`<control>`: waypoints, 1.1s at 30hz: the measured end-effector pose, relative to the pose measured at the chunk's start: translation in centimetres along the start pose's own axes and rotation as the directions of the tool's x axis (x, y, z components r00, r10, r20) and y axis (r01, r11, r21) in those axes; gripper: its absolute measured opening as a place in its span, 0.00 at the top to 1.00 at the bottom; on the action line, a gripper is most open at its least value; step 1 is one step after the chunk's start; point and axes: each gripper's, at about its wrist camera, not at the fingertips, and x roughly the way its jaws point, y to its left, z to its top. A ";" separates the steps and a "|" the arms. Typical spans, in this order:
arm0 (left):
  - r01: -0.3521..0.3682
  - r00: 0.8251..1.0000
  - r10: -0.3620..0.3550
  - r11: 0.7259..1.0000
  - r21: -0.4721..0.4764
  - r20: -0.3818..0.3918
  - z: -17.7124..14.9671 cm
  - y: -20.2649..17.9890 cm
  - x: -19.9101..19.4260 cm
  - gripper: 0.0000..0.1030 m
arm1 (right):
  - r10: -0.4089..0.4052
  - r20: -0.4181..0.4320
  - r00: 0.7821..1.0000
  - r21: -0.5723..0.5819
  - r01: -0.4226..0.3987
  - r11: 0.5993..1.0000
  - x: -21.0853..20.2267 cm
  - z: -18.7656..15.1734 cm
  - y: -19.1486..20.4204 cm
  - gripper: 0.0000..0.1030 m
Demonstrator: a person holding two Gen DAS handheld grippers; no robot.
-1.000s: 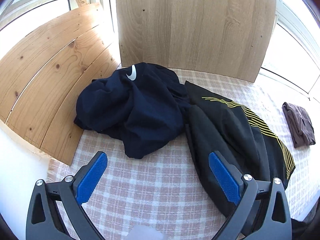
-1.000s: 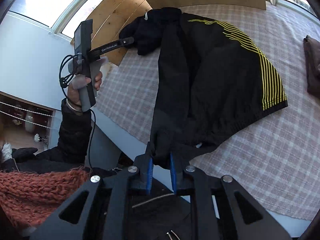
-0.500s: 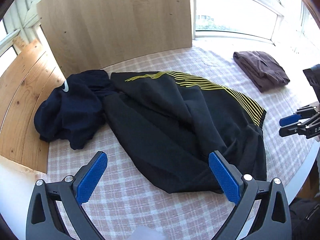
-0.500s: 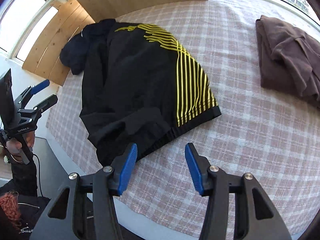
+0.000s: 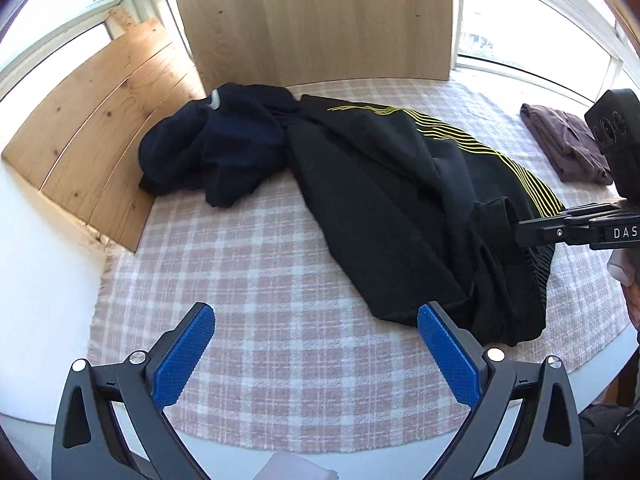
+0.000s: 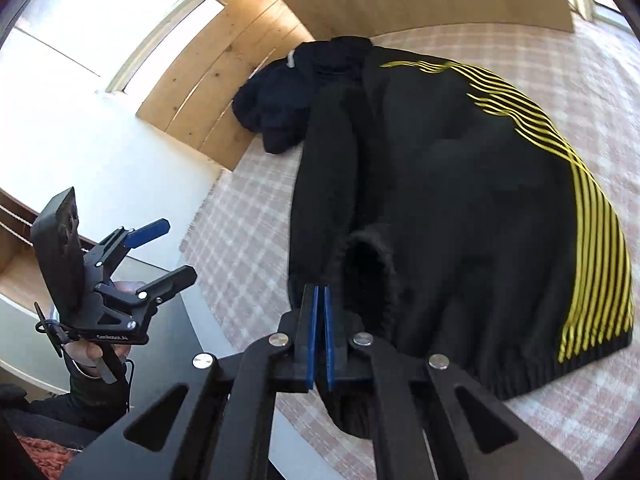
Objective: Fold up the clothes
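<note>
Low over the checked cloth (image 5: pixel 280 280), left gripper (image 5: pixel 316 354) fingers wide, right gripper (image 6: pixel 319 312) fingers pinching black sweater (image 6: pixel 460 200) cuff

Black sweater (image 6: pixel 460 184), yellow stripes; navy garment (image 5: pixel 224 144); pink-white checked cloth (image 5: pixel 260 280); brown garment (image 5: pixel 568 148).

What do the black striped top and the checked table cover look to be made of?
Black top: seemingly matte knit, judging by its ribbed hem and cuff; the yellow stripes could be knitted in or printed. Checked cover: apparently soft woven cloth, slightly fuzzy, its left edge frayed.
</note>
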 end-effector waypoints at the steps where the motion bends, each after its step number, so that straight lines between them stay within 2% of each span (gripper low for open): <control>1: -0.007 1.000 0.007 1.000 -0.028 -0.001 -0.3 0.9 -0.1 0.01 | 0.035 -0.029 0.999 -0.030 -0.036 0.999 1.6 1.3 1.4 0.96; 2: -0.014 1.000 0.014 0.998 -0.054 -0.002 -0.6 1.7 -0.1 0.01 | 0.071 -0.082 0.994 -0.059 -0.076 0.995 3.4 2.4 2.8 0.96; 3: -0.018 1.000 0.018 0.997 -0.077 -0.008 -0.8 2.3 -0.2 0.01 | 0.060 -0.103 0.993 -0.089 -0.069 0.994 3.7 2.8 3.3 0.96; 6: 0.002 1.000 -0.002 0.998 -0.069 -0.001 -0.8 1.8 -0.3 0.01 | -0.079 -0.035 0.996 -0.182 0.071 0.981 0.4 2.5 3.3 0.94; 8: 0.020 1.000 -0.020 0.999 -0.037 0.011 -0.5 0.7 -0.3 0.01 | -0.167 0.017 0.986 -0.237 0.166 0.957 -1.9 2.3 3.2 0.82; 9: 0.030 0.999 -0.030 1.000 -0.009 0.016 -0.1 -0.3 -0.2 0.01 | -0.209 0.044 0.977 -0.262 0.213 0.941 -3.0 2.2 3.2 0.68; 10: 0.040 0.999 -0.041 0.999 0.024 0.021 0.4 -1.5 -0.1 0.01 | -0.250 0.073 0.965 -0.286 0.261 0.922 -4.1 2.1 3.1 0.58; 12: 0.068 0.997 -0.071 0.993 0.094 0.031 1.6 -4.2 0.2 0.01 | -0.321 0.111 0.941 -0.272 0.339 0.900 -7.2 1.1 0.7 0.57; 15: 0.114 0.991 -0.126 0.971 0.210 0.046 3.5 -8.8 0.6 0.01 | -0.398 0.076 0.914 -0.181 0.405 0.896 -10.8 -1.3 -4.3 0.57; 18: 0.146 0.984 -0.171 0.933 0.330 0.049 5.3 -13.5 1.4 0.01 | -0.439 0.028 0.898 -0.113 0.439 0.891 -12.4 -3.7 -8.6 0.57; 20: 0.136 0.985 -0.169 0.904 0.406 0.046 6.3 -16.4 2.3 0.01 | -0.473 0.010 0.881 -0.115 0.471 0.875 -12.6 -5.1 -10.5 0.57; 22: 0.102 0.990 -0.134 0.880 0.465 0.036 7.0 -18.7 3.6 0.01 | -0.495 -0.012 0.869 -0.139 0.489 0.861 -12.2 -6.2 -11.8 0.57; 25: 0.061 0.998 -0.066 0.852 0.520 -0.008 7.6 -20.9 5.7 0.01 | -0.501 -0.027 0.865 -0.180 0.489 0.854 -11.6 -6.8 -12.8 0.57; 29: 0.024 0.997 0.020 0.828 0.560 -0.073 7.3 -22.4 8.1 0.01 | -0.496 -0.039 0.867 -0.211 0.478 0.852 -10.8 -6.5 -13.7 0.57; 30: 0.028 0.996 0.027 0.826 0.563 -0.089 7.1 -22.6 8.3 0.01 | -0.490 -0.036 0.871 -0.210 0.473 0.856 -10.8 -6.4 -13.9 0.57; 33: 0.086 0.991 -0.011 0.822 0.563 -0.135 6.5 -23.3 8.0 0.01 | -0.467 -0.028 0.884 -0.191 0.454 0.870 -11.1 -5.9 -14.3 0.57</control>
